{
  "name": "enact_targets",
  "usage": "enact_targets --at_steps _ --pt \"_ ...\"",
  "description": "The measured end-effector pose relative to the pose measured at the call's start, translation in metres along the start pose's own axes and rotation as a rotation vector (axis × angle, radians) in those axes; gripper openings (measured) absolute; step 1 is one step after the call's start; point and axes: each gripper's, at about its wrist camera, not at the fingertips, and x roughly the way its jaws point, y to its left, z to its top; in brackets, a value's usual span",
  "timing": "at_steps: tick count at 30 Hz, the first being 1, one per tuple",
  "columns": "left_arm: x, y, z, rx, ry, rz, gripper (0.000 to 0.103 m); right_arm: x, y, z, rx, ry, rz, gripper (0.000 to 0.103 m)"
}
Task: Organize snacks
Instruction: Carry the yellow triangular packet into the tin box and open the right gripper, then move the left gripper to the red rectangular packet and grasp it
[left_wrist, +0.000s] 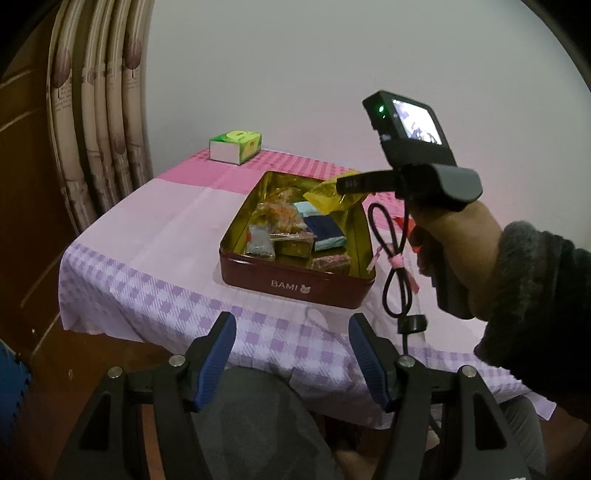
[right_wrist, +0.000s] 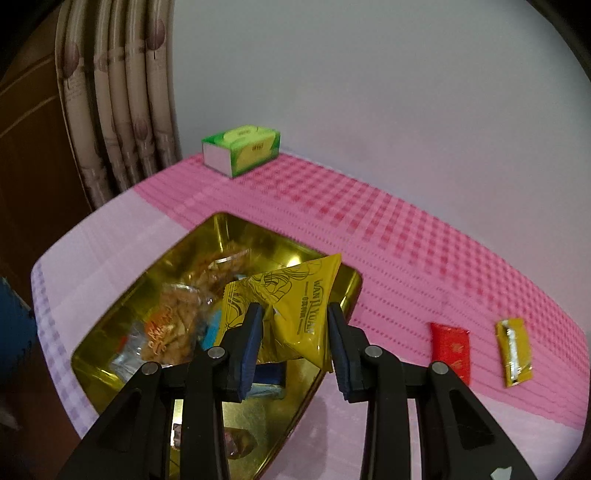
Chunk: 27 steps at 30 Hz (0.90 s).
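Note:
A dark red tin (left_wrist: 295, 286) with a gold inside (right_wrist: 221, 236) stands on the checked tablecloth and holds several wrapped snacks. My right gripper (right_wrist: 295, 325) is shut on a yellow snack packet (right_wrist: 295, 295) and hangs over the tin's right side; the left wrist view shows that packet (left_wrist: 328, 197) above the tin's far corner. My left gripper (left_wrist: 291, 350) stands open with nothing between its blue pads, near the table's front edge, short of the tin. On the cloth to the right lie a red packet (right_wrist: 451, 347) and a gold-yellow packet (right_wrist: 514, 350).
A green tissue box (right_wrist: 242, 149) sits at the table's far left corner by the curtain (right_wrist: 122, 110). A person's hand (left_wrist: 454, 240) in a dark sleeve carries the right gripper, its cable (left_wrist: 393, 266) dangling beside the tin. A knee shows below the front edge.

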Motion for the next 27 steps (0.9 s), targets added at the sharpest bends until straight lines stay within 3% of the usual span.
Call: enact_targets --at_steps 13,16,18,19,20,27 --pt "0.008 -0.001 -0.002 -0.002 0.026 0.003 0.065 0.03 -0.006 0.0 0.037 0.023 0.018 0.033" --pt "0.009 -0.001 -0.002 -0.001 0.032 0.0 0.065 0.039 -0.007 0.002 0.068 0.042 0.088 0.045" --pt "0.008 -0.002 -0.002 0.001 0.031 0.0 0.065 0.037 -0.008 0.002 0.066 0.019 0.092 0.065" --pt "0.009 -0.001 -0.002 0.002 0.03 -0.002 0.065 0.034 -0.008 0.001 0.064 0.009 0.07 0.083" --pt "0.009 -0.002 -0.002 0.004 0.029 -0.002 0.065 0.03 -0.01 0.0 0.068 -0.007 0.053 0.089" --pt "0.007 -0.008 -0.003 0.037 0.022 -0.016 0.065 -0.021 -0.069 -0.041 0.189 -0.067 0.055 0.089"
